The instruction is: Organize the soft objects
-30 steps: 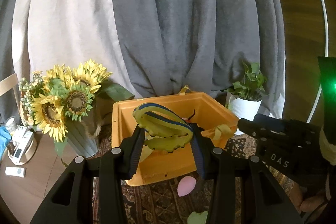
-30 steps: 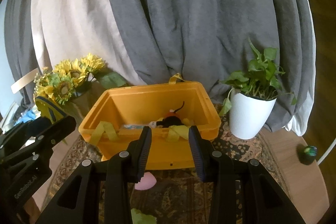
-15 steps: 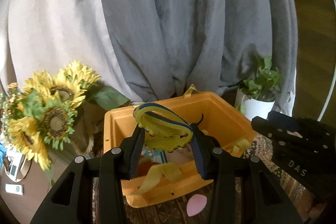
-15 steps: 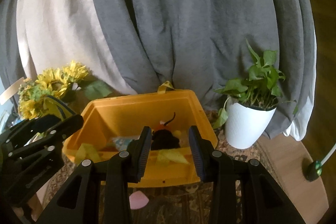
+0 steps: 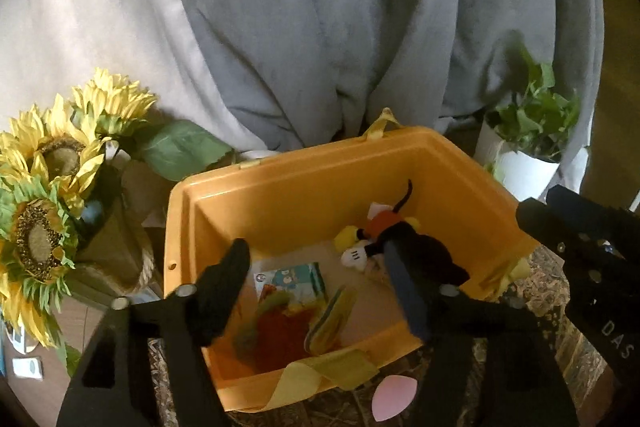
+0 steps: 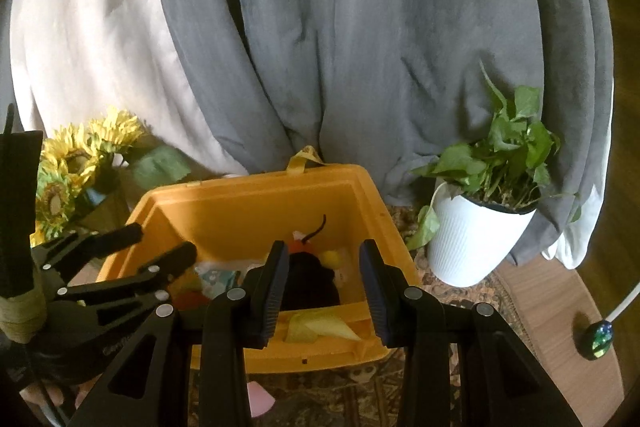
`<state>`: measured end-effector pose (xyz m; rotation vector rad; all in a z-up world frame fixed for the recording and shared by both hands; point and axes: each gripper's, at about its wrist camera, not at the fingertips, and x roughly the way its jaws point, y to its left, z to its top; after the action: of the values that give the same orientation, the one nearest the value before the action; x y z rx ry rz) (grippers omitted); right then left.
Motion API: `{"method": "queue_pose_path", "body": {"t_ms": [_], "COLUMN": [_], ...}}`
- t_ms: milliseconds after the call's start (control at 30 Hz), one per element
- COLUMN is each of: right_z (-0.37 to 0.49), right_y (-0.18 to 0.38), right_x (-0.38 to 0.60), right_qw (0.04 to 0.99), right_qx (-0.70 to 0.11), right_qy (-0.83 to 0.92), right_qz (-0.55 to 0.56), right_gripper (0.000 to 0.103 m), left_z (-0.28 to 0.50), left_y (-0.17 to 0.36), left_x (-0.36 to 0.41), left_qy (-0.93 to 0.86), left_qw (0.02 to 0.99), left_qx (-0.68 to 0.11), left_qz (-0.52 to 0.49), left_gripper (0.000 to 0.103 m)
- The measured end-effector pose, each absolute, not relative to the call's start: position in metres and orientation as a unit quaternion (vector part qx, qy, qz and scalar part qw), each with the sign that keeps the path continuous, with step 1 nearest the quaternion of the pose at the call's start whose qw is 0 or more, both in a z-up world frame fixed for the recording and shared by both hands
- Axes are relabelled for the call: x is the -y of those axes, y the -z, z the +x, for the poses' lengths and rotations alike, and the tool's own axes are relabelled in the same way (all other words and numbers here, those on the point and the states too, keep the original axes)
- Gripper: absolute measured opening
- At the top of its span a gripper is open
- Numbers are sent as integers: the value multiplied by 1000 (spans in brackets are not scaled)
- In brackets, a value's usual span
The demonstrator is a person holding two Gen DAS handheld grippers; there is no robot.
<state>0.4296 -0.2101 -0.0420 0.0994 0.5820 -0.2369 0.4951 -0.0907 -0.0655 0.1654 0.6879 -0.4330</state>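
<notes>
The left tool (image 5: 316, 279) hangs over the open orange bin (image 5: 280, 195), pointing down into it. Its jaws have just been opening and now stand well apart, with nothing pressed between the pads. Below the gap, inside the bin, a yellow and blue soft toy (image 5: 330, 319) lies on edge against a red and green plush piece (image 5: 276, 331), near the bin's front wall. A small printed cloth book (image 5: 290, 277) lies flat on the bin floor just behind them. Toward the bin's right side lies a black plush toy (image 5: 424, 251) with an orange and yellow body, white gloved hand and thin black tail.

The right tool (image 6: 323, 287) is held beside the left one, also aimed at the bin, its jaws part open and empty; the black plush shows through the gap but sits below, untouched.

A yellow strap (image 5: 332, 371) drapes over the bin's front rim. The bin stands on a patterned rug (image 6: 400, 387), with a pink petal-shaped soft piece (image 5: 394, 397) on the rug just in front of it. Sunflowers (image 5: 48, 195) stand to the left, a potted green plant (image 6: 480, 227) in a white ribbed pot to the right, and grey curtains (image 6: 360, 47) behind.
</notes>
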Motion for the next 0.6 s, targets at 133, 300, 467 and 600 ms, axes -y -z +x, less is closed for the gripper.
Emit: {"method": "queue_pose_path", "body": {"t_ms": [133,300,467,600], "right_z": [432,426,413,398], "right_y": [47,48,46,44], "right_x": [211,213,215,218], "right_qw": [948,948,948,949], "right_qx": [-294,-294,-294,-291], "right_qy": [113,107,107,104], "right_qz": [51,57,55,57], "right_gripper": [39,42,42,42], "left_z": [489,470,445,426], "left_y": [62,53,45,39], "left_x": [87,78,74,75], "left_qy": [205,179,147,138], "left_qw": [917,928,936,938], "left_qx": [-335,-323,-315,-313], "left_qz": [71,56,58,52], "left_gripper": [72,74,77,77]}}
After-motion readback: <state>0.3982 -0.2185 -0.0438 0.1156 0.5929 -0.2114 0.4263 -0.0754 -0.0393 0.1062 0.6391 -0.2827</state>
